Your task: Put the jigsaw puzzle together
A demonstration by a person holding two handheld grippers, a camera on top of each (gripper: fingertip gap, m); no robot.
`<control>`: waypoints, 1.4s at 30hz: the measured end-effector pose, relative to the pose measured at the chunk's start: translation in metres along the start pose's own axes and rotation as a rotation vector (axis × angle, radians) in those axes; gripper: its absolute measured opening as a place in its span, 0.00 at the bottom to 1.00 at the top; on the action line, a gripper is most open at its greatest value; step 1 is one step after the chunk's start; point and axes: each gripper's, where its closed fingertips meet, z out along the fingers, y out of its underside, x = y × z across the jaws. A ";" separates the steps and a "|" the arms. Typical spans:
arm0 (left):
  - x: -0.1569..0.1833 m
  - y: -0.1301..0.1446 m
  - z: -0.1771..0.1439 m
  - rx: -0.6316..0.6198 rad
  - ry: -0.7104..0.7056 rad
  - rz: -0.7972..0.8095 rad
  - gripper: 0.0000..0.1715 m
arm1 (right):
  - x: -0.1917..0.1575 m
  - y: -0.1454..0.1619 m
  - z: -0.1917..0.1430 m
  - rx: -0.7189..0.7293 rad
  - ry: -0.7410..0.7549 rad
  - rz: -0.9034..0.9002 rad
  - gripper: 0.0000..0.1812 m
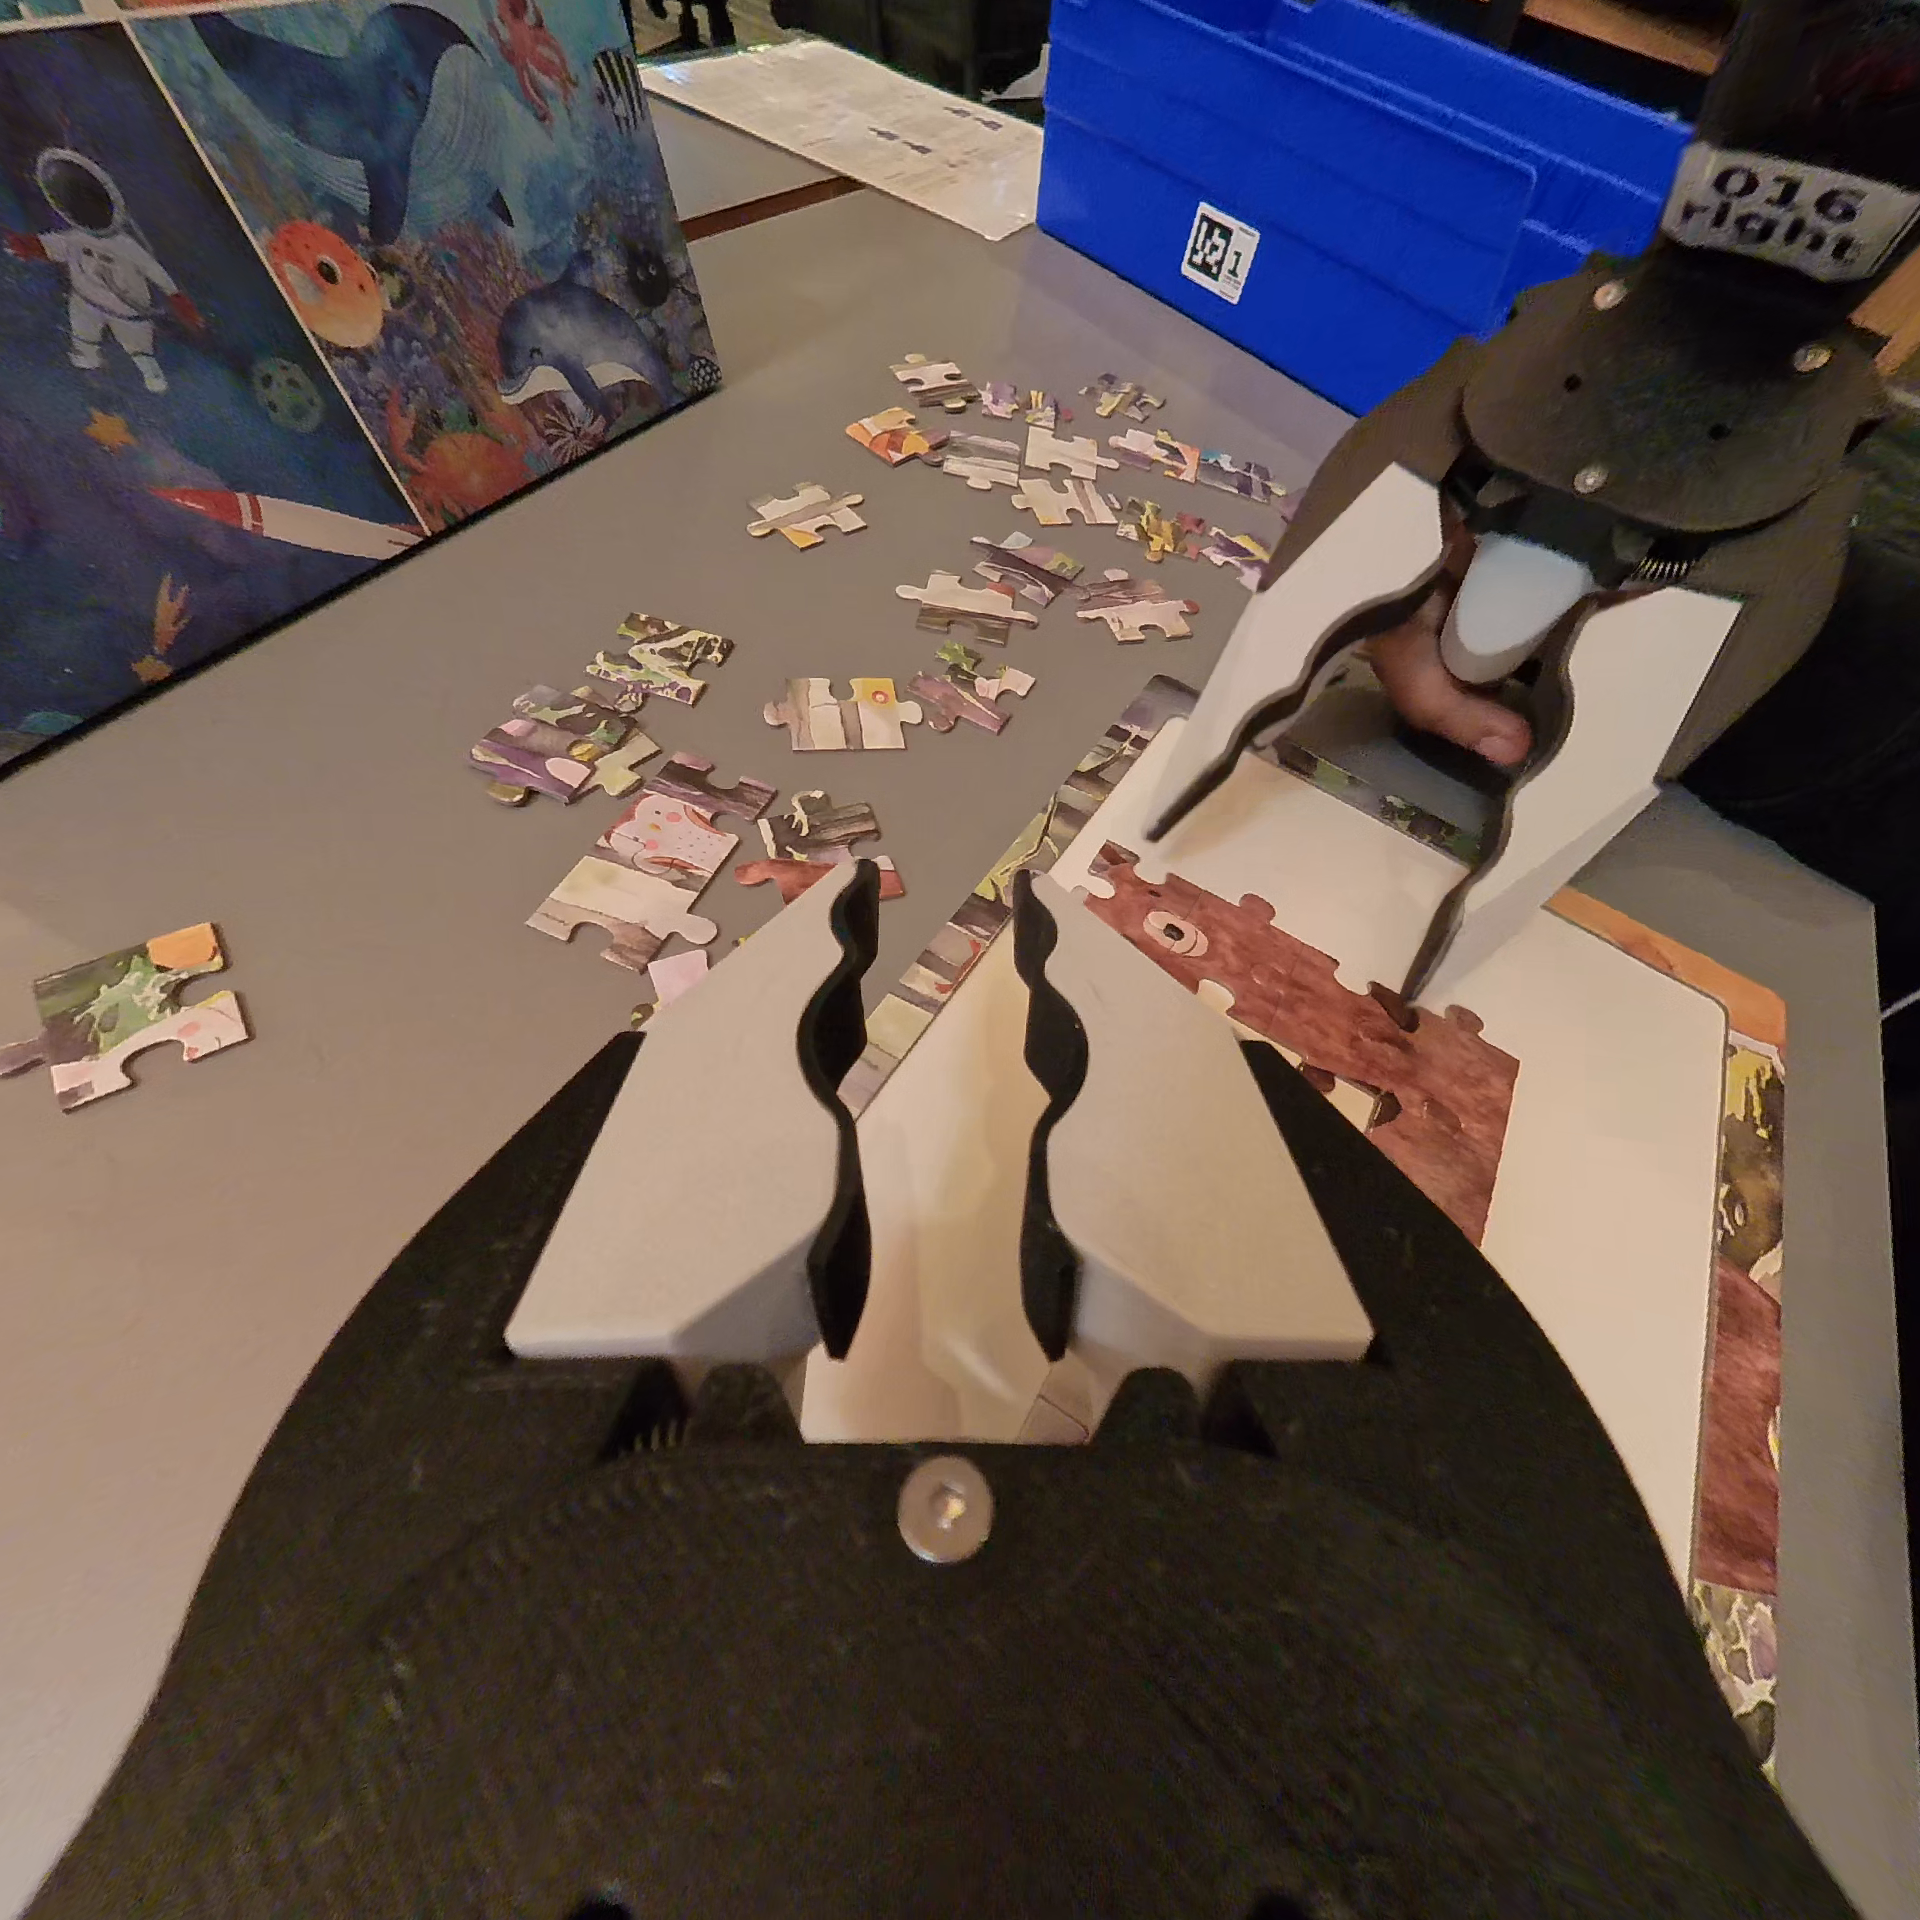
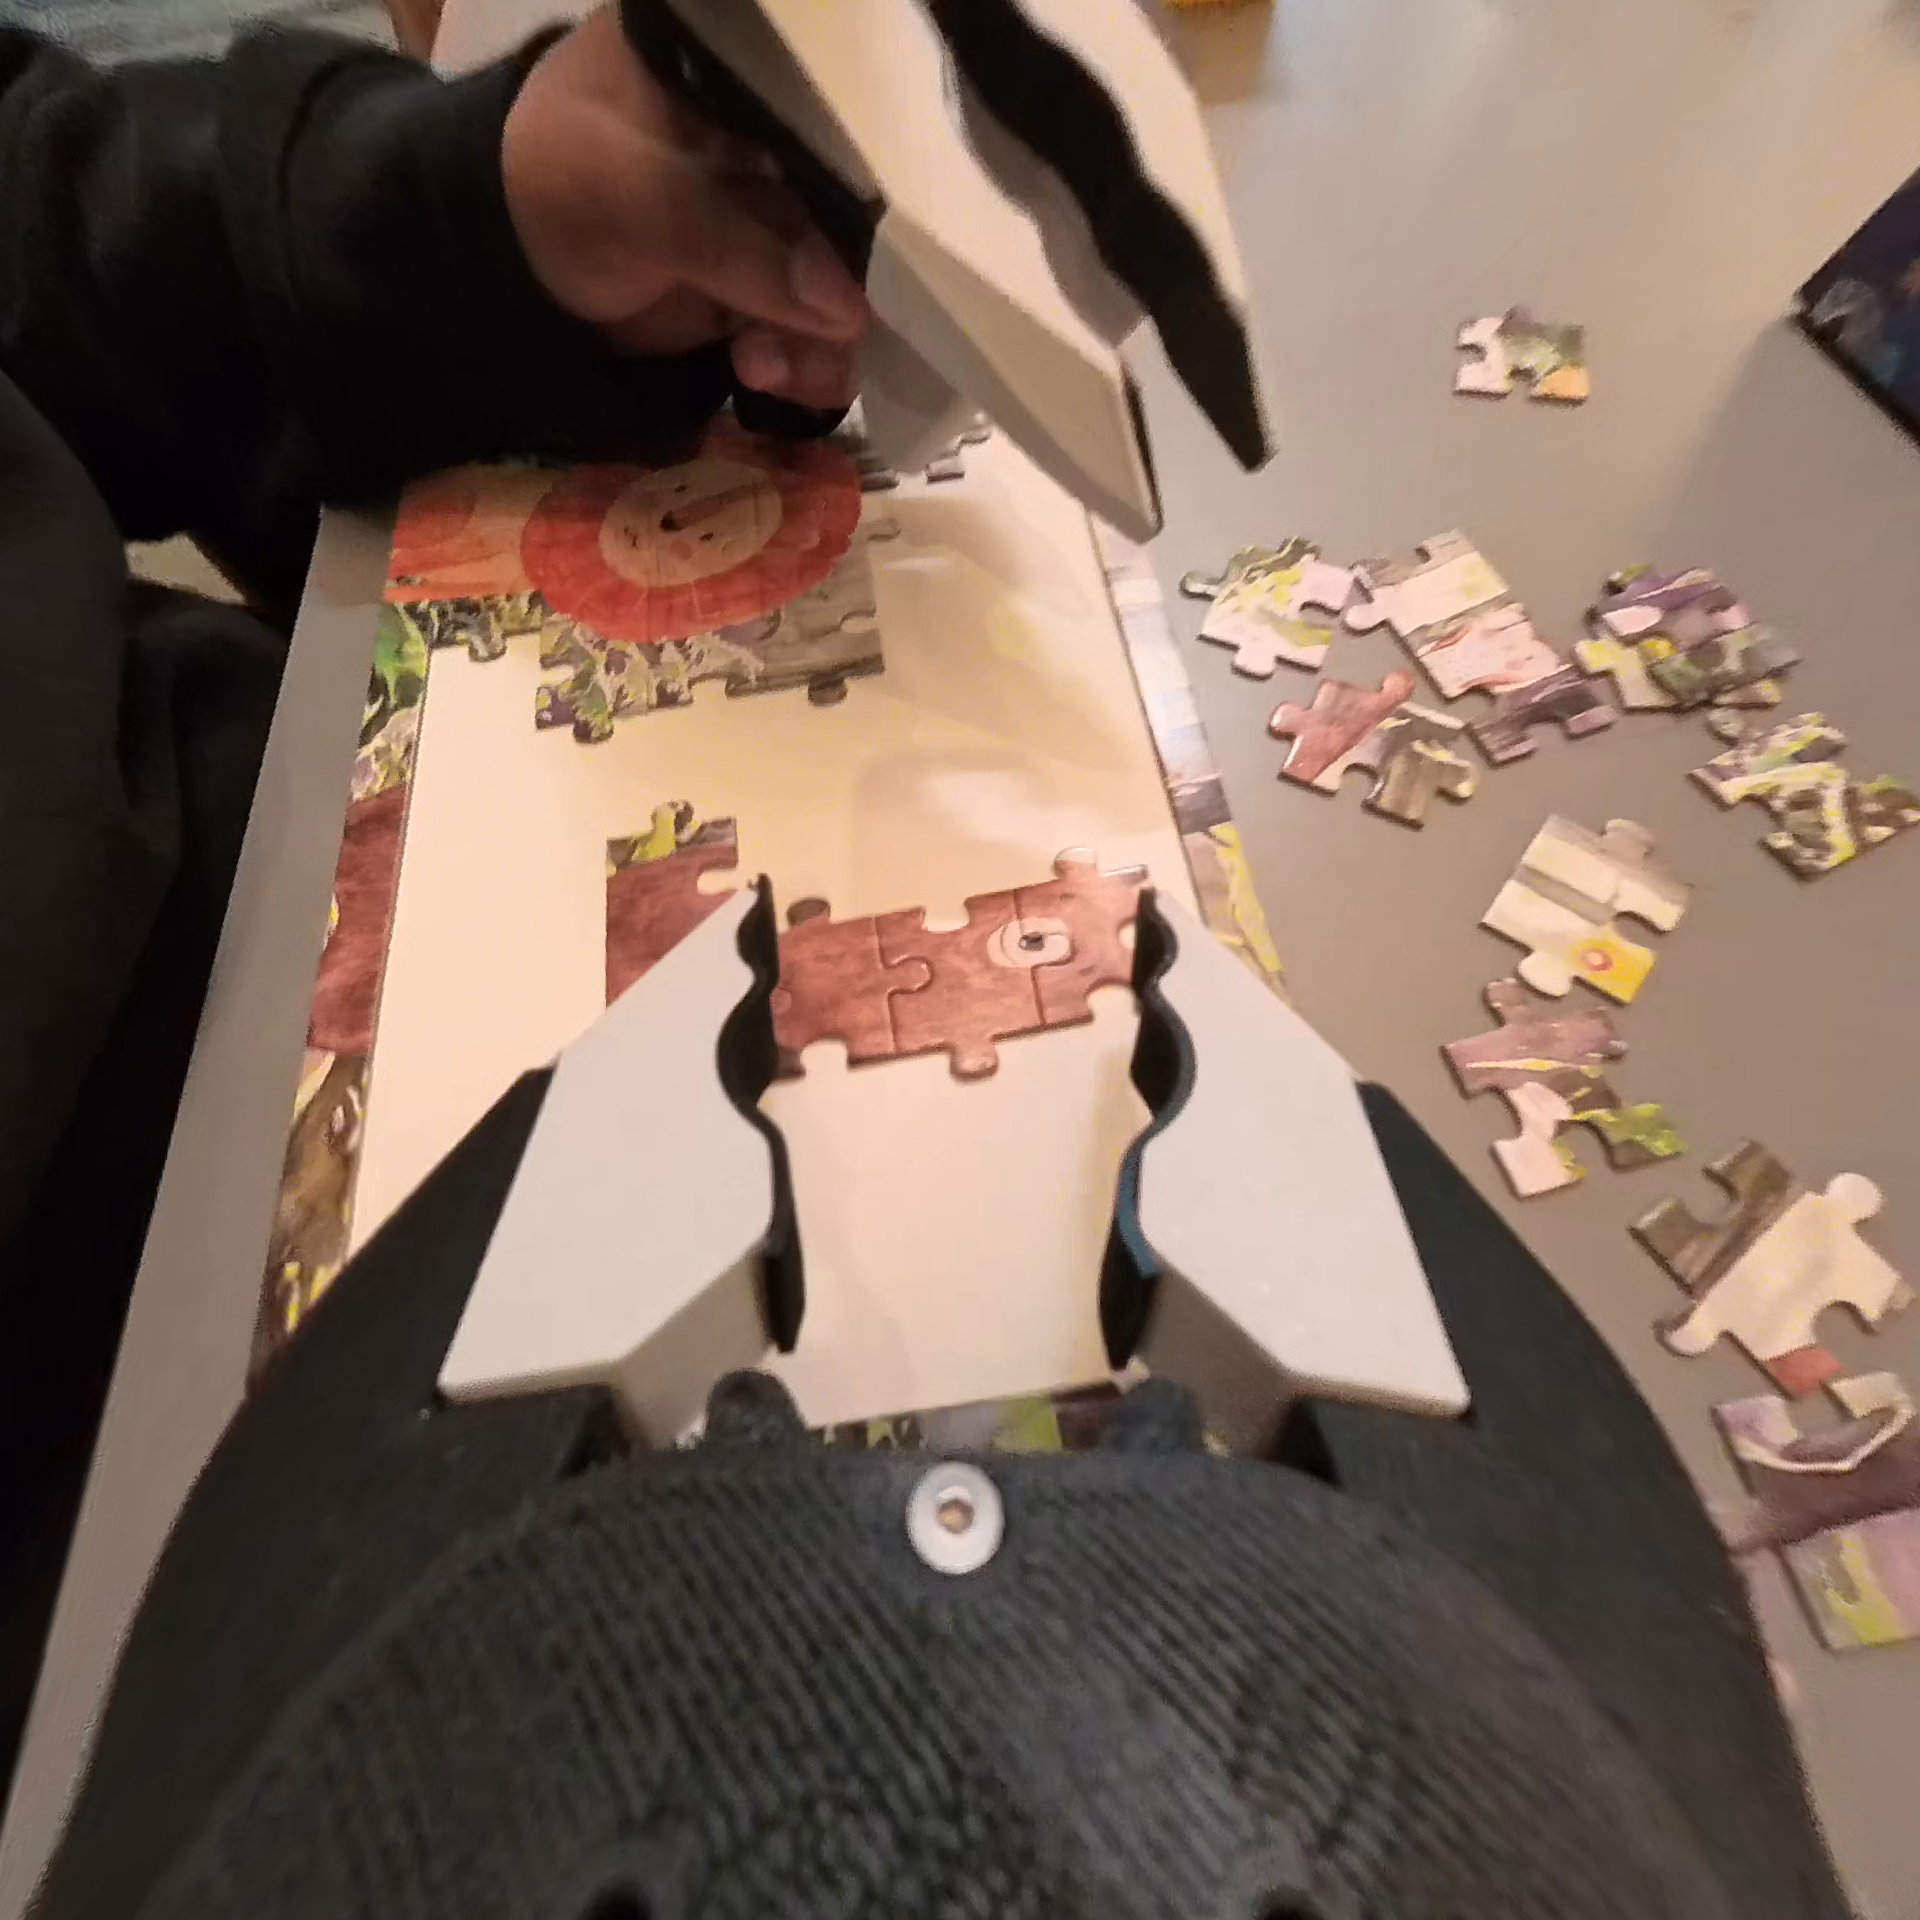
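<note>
Our right gripper (image 2: 951,909), fingers spread wide and empty, straddles the joined brown bear pieces (image 2: 940,987) to seat them, while our left gripper (image 1: 940,883) hovers half-open, empty.

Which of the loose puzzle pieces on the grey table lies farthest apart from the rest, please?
The green-and-orange piece, alone on the table left of the left gripper, well clear of the clustered pieces.

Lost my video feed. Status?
Left claw open, empty. Right claw open, straddling joined brown bear pieces on puzzle tray. Loose pieces beside tray. Nothing blocking.
</note>
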 end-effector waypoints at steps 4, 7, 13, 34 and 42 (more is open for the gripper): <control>-0.007 -0.005 -0.005 0.028 -0.045 0.013 0.14 | 0.002 -0.022 -0.007 0.089 0.052 -0.001 0.38; -0.007 -0.021 -0.017 0.115 -0.040 -0.015 0.15 | -0.003 -0.043 -0.016 0.184 0.100 -0.040 0.35; -0.008 -0.025 -0.050 0.111 -0.148 0.042 0.18 | -0.087 -0.068 -0.026 0.319 0.060 -0.138 0.33; -0.040 -0.005 -0.051 0.108 -0.100 -0.124 0.18 | -0.136 0.022 0.028 -0.122 -0.141 0.024 0.10; -0.047 -0.001 -0.060 0.091 -0.131 -0.122 0.19 | -0.113 0.023 0.028 -0.130 -0.073 0.039 0.00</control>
